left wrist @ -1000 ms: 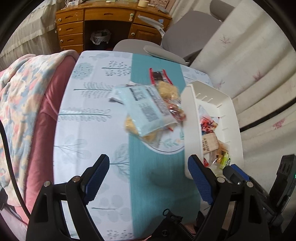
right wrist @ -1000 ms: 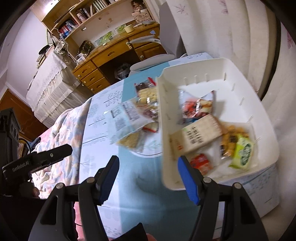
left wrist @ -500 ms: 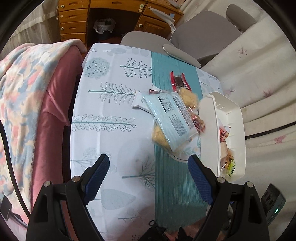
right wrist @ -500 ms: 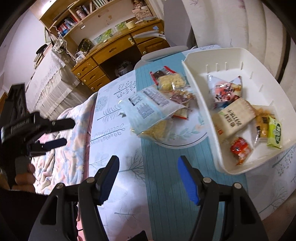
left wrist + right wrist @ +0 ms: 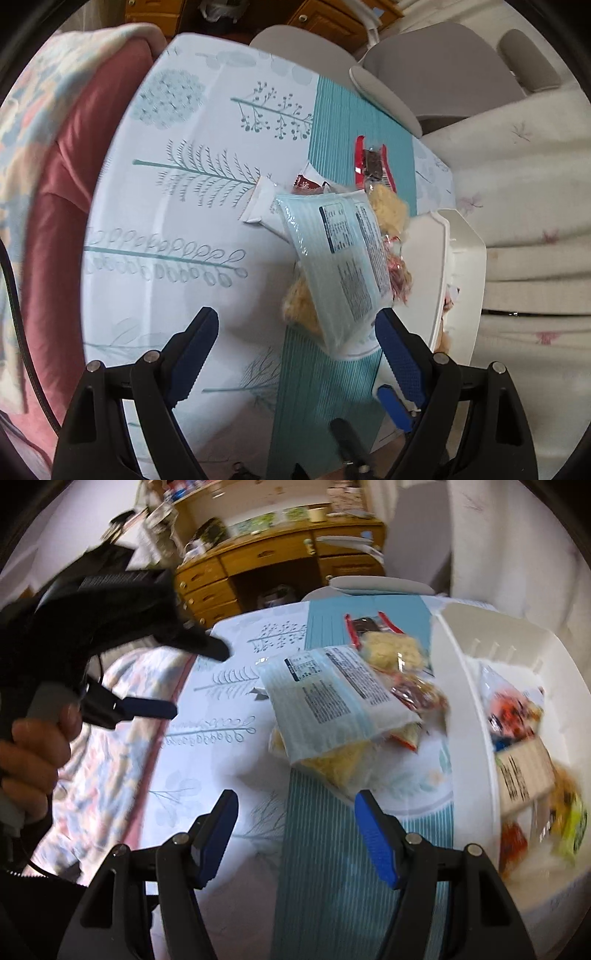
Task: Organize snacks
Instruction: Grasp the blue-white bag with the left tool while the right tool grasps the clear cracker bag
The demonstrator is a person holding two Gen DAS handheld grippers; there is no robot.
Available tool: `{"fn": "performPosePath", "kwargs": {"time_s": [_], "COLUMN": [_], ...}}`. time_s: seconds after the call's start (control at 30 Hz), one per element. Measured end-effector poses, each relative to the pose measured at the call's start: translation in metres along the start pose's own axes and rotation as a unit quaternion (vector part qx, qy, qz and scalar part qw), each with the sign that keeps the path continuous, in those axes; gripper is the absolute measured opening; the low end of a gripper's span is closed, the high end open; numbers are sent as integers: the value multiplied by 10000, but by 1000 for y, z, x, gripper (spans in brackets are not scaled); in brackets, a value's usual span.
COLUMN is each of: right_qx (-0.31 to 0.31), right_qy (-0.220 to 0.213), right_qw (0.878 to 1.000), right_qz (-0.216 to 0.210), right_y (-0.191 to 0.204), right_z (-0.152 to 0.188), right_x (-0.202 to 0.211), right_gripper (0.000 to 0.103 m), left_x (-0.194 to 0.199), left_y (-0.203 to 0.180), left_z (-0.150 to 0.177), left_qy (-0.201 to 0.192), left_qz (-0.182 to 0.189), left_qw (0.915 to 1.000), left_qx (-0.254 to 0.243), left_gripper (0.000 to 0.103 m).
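Left wrist view: the left gripper [image 5: 295, 334] hangs open and empty over the tabletop [image 5: 177, 236]; a pale blue packet [image 5: 338, 254] covers most of the snack pile, and the white bin [image 5: 461, 258] is seen edge-on, contents hidden. Right wrist view: the right gripper [image 5: 295, 821] is open, empty; bin snacks [image 5: 524, 771] are blurred.

Both views are lit brightly and evenly by soft daylight; no hard shadows are cast, only a faint grey patch on the table [image 5: 236, 314] below the jaws. Strong barrel distortion is seen, with straight edges bowed and black corners left by the round lens. Motion blur is spread across the right wrist view, worst on the white bin [image 5: 465, 738] and its contents, while the pale blue packet [image 5: 340, 258] is rendered fairly sharp in the left view
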State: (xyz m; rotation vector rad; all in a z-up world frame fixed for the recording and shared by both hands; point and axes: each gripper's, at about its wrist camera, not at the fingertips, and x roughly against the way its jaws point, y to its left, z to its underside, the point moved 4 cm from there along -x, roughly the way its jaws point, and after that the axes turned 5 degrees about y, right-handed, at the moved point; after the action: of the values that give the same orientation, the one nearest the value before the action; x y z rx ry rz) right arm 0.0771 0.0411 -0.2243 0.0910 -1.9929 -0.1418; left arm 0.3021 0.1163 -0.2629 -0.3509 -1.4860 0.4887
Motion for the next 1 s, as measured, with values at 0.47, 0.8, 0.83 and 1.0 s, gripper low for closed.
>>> {"fn": "performPosePath", "kwargs": {"time_s": [0.47,0.8,0.83,1.0], "right_qx": [792,1142,1149,1345], "right_qy": [208,247,254,229], "right_qw": [9964,9926,9925,9898], "right_qz": [197,330,333,407], "right_y": [-5,-12,-13,-13], "right_z": [-15,-24,-27,-33], "right_x": [-54,-69,-71,-76], "right_gripper": [66,66,67,67], "left_x": [-79,-106,-106,-97], "left_y": [-12,-13,-12,-1], "left_z": [-50,-57,-58,-61], "left_qy": [658,947,923,743], "left_qz": [544,828,838,1199], "left_qw": [9951,9864,9858,9787], "left_qx": [499,1060,1127,1494], "left_gripper": [86,55,51,26]}}
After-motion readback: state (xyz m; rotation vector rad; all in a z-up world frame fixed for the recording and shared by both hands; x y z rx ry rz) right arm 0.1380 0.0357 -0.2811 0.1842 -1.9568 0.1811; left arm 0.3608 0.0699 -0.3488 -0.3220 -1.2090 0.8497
